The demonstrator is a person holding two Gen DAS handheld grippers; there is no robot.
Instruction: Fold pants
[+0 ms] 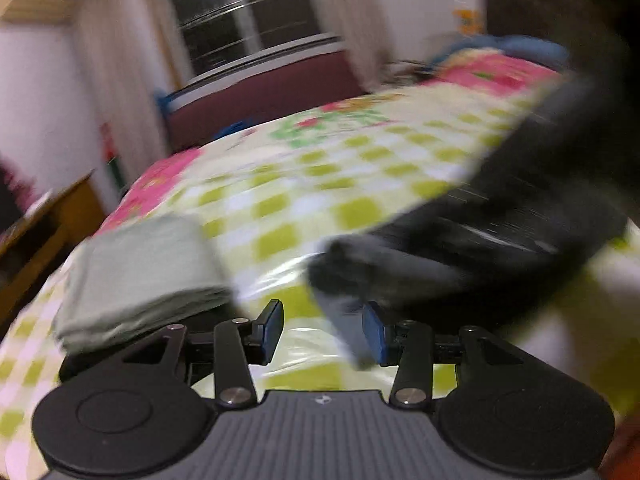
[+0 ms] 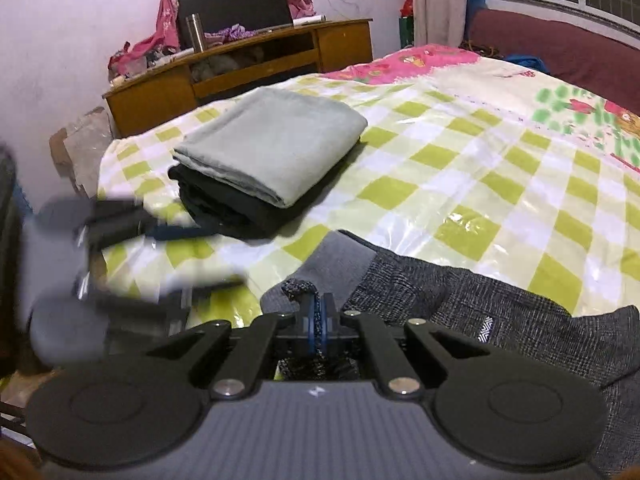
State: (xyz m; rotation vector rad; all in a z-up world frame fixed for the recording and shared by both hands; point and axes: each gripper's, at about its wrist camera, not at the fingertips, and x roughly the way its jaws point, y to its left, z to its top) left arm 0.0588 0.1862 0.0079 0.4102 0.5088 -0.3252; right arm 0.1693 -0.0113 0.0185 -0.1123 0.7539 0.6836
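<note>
Dark grey heathered pants lie on the bed at the near right, with the lighter waistband toward the middle. My right gripper is shut on the pants' edge, fabric pinched between its blue pads. In the left wrist view the pants are blurred at the right, a corner hanging just ahead of my left gripper, which is open with nothing between its pads. The left gripper also shows as a blur at the left of the right wrist view.
A pile of folded clothes, light green on top of black, sits on the checkered bed cover; it also shows in the left wrist view. A wooden desk stands beyond the bed. A maroon headboard is under the window.
</note>
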